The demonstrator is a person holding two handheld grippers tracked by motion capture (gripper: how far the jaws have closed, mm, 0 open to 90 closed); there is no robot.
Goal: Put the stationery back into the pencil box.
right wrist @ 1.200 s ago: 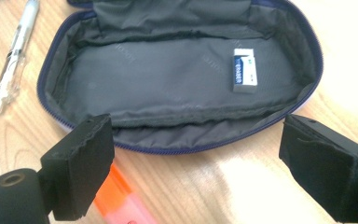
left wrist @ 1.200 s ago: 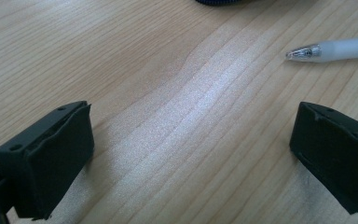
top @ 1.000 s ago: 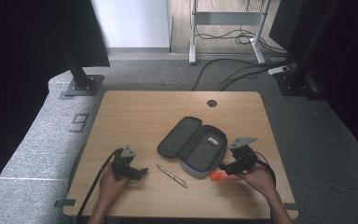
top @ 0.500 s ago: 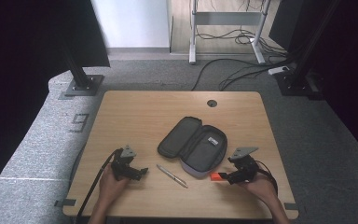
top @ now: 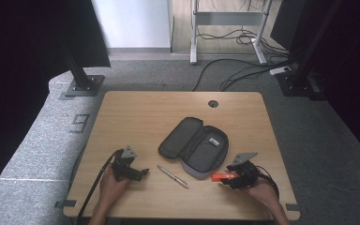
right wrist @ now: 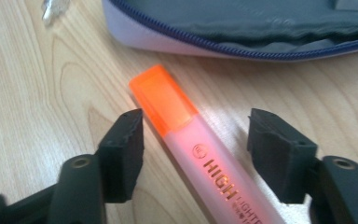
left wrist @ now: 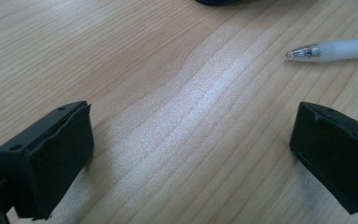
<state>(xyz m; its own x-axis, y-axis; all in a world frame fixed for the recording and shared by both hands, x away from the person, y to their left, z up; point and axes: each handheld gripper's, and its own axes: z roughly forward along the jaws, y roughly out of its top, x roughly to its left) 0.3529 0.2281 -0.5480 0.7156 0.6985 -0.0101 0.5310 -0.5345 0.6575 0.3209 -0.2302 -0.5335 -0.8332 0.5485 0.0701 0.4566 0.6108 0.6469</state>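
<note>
High view: a wooden table [top: 122, 112] with an open grey pencil case [top: 194, 146] at its centre. A silver pen [top: 173, 176] lies just in front of the case. The left gripper [top: 136, 172] rests on the table left of the pen, its jaws spread wide with nothing between them. The right gripper [top: 232, 178] sits at the case's near right corner, over an orange highlighter [top: 220, 176] lying on the table just beside the case. Right gripper view: the jaws have just been closing and stand half open on either side of the highlighter [right wrist: 200, 154], gaps showing, not yet pressing it.
</note>
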